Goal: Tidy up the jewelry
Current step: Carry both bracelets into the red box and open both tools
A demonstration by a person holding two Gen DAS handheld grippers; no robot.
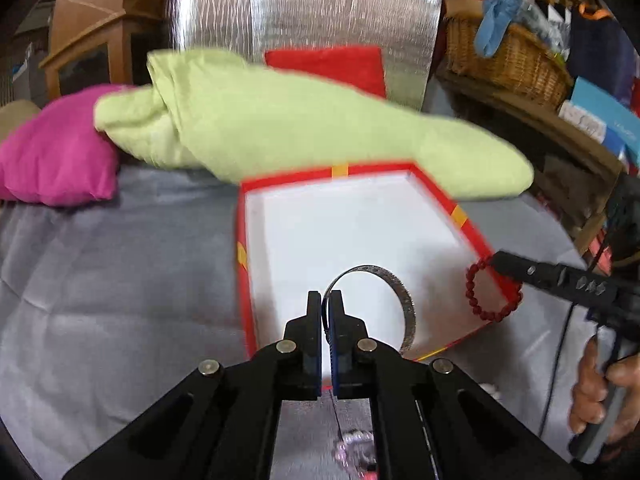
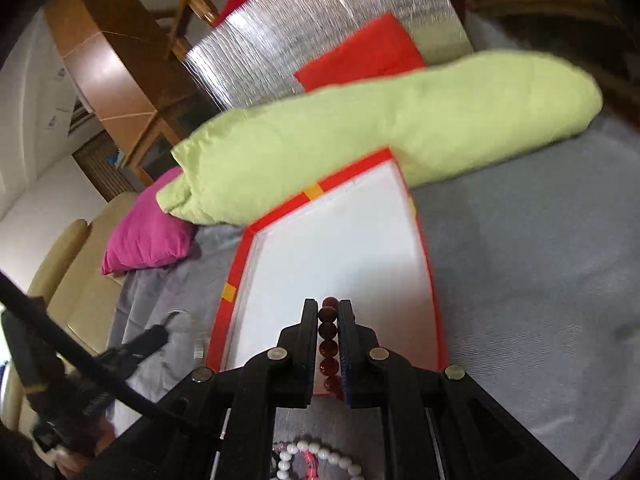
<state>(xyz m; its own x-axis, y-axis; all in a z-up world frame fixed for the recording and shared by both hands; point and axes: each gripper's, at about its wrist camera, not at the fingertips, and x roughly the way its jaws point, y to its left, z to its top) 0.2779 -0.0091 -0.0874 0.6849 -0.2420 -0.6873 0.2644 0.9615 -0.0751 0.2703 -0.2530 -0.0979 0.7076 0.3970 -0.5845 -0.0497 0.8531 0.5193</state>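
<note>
The left hand-held gripper (image 1: 325, 300) points downward, its jaws clamped nearly together. The right hand-held gripper (image 2: 328, 310), gripped by a bare hand (image 1: 600, 392), is pinched narrow and angled downward too.

1. The left gripper (image 1: 325, 300) is showing matte black linkage arms, round silver pivot pins and blue-edged pads.
2. The right gripper (image 2: 329, 312) is looking identical, with a thin black cable trailing behind it.
3. The person's hand (image 1: 600, 392) is showing bare fingers.
</note>
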